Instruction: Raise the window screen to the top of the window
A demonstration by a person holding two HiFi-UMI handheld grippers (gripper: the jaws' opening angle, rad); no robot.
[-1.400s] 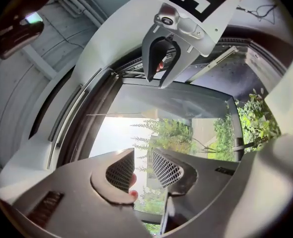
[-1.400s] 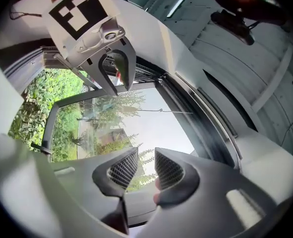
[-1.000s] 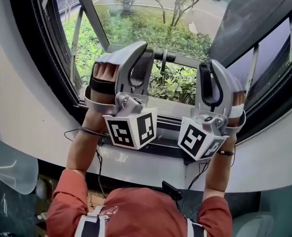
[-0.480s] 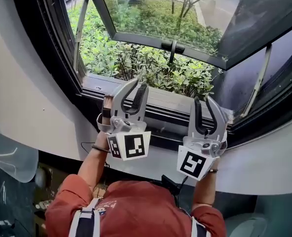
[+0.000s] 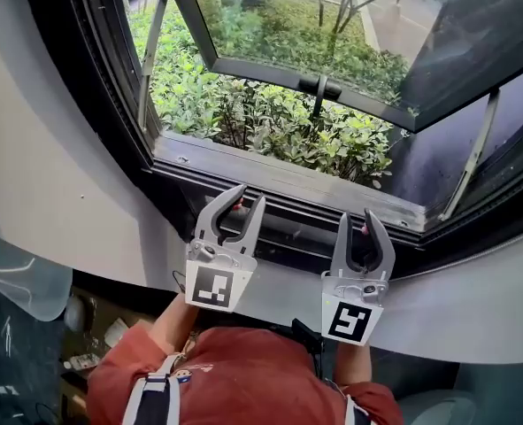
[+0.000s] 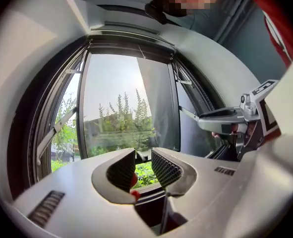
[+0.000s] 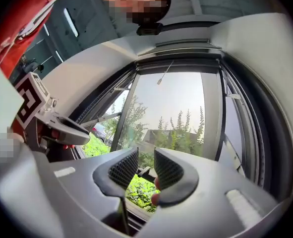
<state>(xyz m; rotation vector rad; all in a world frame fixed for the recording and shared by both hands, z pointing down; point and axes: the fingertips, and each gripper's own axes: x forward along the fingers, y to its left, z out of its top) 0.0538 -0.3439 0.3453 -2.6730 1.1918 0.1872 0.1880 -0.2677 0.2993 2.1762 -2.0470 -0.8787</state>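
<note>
One window (image 5: pixel 270 71), two tongs. Left gripper (image 5: pixel 249 195) and right gripper (image 5: pixel 357 215) stand just below its sill (image 5: pixel 270 173), jaws spread, pinching nothing. I cannot make out the window screen.

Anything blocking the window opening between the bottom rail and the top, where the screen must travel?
Nothing visible does. The opening is bare from the bottom rail to the top frame; the glass sash is swung outward, beyond it.
</note>
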